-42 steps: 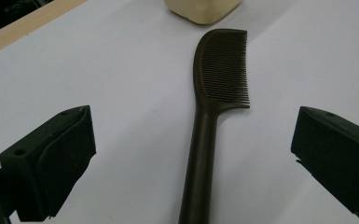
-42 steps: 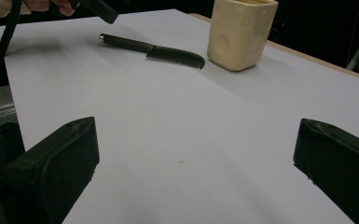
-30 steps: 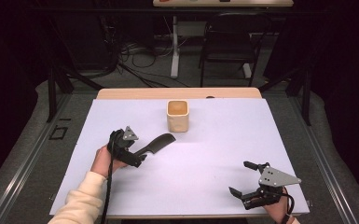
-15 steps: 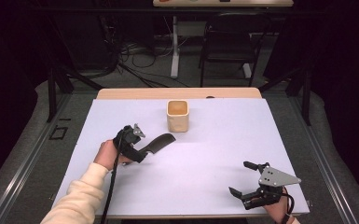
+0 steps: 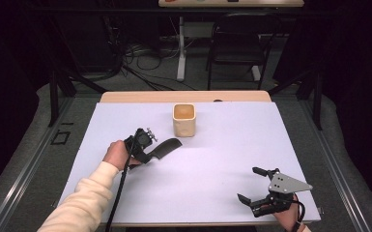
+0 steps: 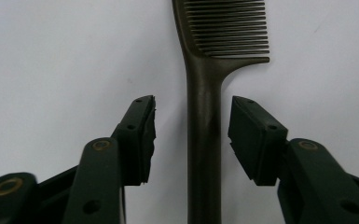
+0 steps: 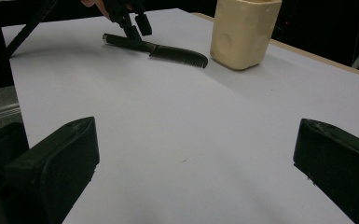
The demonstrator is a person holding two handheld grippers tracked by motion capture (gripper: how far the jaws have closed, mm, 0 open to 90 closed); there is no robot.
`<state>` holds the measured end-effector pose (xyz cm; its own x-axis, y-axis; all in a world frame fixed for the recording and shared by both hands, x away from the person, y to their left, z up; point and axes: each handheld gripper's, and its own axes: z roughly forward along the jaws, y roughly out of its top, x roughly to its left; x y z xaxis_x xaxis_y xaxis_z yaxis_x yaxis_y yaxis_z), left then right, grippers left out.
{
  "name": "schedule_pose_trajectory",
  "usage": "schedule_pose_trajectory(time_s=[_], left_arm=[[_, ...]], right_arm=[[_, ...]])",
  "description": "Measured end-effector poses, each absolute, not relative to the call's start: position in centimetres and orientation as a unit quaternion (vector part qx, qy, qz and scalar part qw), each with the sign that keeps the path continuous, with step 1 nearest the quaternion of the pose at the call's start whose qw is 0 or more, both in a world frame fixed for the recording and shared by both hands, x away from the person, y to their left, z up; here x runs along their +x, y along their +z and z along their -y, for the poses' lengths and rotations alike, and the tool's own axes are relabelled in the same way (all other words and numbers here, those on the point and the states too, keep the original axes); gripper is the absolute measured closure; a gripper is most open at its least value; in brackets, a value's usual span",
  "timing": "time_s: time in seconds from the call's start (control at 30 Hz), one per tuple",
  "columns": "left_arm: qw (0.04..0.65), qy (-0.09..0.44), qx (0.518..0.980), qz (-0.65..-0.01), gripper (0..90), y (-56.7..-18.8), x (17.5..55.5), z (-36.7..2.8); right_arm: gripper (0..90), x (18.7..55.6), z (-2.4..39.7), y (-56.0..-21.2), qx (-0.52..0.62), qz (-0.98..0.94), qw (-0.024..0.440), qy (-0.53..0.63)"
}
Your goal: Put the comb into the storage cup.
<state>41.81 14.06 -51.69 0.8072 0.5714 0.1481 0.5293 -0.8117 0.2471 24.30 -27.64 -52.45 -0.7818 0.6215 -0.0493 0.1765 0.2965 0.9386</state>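
A dark comb lies flat on the white table, a little in front of a cream-coloured cup and to its left, near it but not touching. The left gripper is over the comb's handle: the handle runs between the two jaws, and a thin gap shows on each side, so the pads do not press on it (the jaws have just been closing around it). The comb's teeth point away from this gripper, toward the cup. The right gripper rests near the front right corner of the table, well apart from the comb, with its jaws wide apart and nothing between them.
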Motion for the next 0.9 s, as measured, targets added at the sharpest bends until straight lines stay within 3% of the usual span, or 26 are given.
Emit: schedule_pose_trajectory(time_s=[0.37, 0.9], left_arm=[[0.06, 0.077, 0.957, -0.272, 65.6, -52.2, 43.1, -13.1], [0.045, 0.068, 0.957, -0.277, 72.0, -52.4, 43.3, -12.6]], right_arm=[[0.0, 24.3, 27.7, -52.4, 0.255, -0.778, 0.208, 0.535], [0.0, 24.3, 27.7, -52.5, 0.257, -0.779, 0.206, 0.533]])
